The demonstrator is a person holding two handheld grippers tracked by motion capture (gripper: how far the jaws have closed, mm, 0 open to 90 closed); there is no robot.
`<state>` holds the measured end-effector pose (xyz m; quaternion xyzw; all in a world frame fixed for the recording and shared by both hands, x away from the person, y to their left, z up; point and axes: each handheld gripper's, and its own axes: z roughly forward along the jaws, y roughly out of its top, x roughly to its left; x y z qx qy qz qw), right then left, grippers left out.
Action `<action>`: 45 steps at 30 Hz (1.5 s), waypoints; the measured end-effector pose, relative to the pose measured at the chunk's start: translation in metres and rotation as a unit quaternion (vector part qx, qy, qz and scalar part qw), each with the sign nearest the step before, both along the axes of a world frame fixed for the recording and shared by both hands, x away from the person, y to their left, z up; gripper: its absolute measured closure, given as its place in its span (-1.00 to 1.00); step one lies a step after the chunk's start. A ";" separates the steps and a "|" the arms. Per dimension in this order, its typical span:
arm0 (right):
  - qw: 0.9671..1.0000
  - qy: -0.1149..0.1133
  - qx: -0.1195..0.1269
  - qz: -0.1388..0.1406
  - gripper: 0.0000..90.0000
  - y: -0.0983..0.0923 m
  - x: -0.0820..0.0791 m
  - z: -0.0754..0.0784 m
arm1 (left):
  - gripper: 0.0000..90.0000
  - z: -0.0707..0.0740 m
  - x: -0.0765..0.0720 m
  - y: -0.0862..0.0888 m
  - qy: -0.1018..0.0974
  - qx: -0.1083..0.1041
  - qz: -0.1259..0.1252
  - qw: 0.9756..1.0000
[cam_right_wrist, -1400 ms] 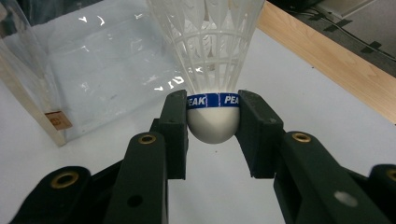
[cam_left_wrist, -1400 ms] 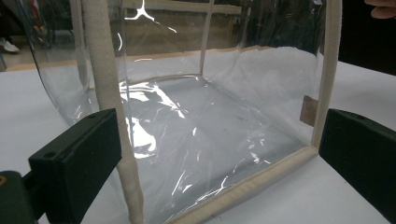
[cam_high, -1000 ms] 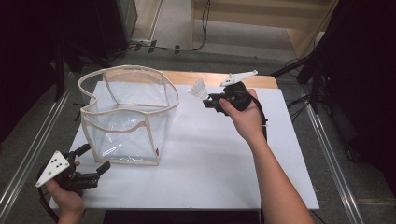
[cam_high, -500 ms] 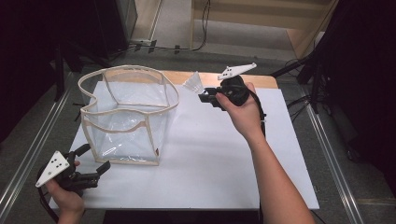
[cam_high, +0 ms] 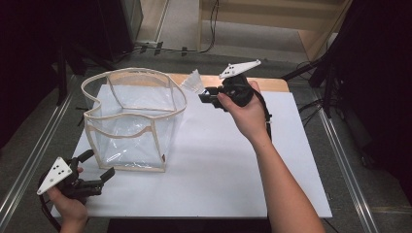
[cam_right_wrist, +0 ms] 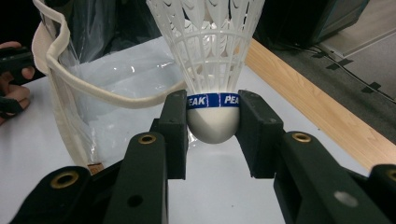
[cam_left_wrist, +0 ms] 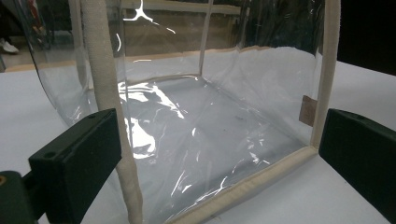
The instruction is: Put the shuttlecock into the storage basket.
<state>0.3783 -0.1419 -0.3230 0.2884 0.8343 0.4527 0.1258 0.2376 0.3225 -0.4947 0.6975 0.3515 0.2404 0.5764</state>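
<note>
A white plastic shuttlecock point(cam_right_wrist: 211, 70) with a blue band is clamped by its round cork between the jaws of my right gripper point(cam_right_wrist: 212, 122). In the high view that right gripper point(cam_high: 206, 94) hangs above the table's far middle, the shuttlecock point(cam_high: 193, 81) beside the rim of a clear plastic bag point(cam_high: 131, 121) with cream trim. The bag stands upright and open on the white table point(cam_high: 233, 160). My left gripper point(cam_high: 99, 167) is open at the near left corner, its jaws apart and facing the bag's front corner point(cam_left_wrist: 112, 140).
The wooden far edge of the table point(cam_high: 272, 83) runs behind the right hand. Dark equipment and cables point(cam_high: 160, 48) lie on the floor beyond. Metal rails point(cam_high: 350, 160) flank both sides of the table. White tabletop stretches to the right of the bag.
My right gripper has carried the shuttlecock upward and to the left, closer to the bag's rim. The left gripper has stayed where it was.
</note>
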 end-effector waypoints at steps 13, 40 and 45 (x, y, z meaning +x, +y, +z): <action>1.000 -0.003 0.007 0.013 0.41 0.014 0.000 0.004 | -1.00 0.000 0.000 0.000 0.000 0.000 0.000 1.000; 0.999 -0.001 0.023 0.039 0.41 0.040 0.002 0.004 | -1.00 0.000 0.000 0.001 0.000 -0.005 0.002 1.000; 0.999 0.002 0.022 0.043 0.41 0.046 0.002 0.003 | -1.00 0.000 0.000 0.001 0.000 -0.005 0.002 1.000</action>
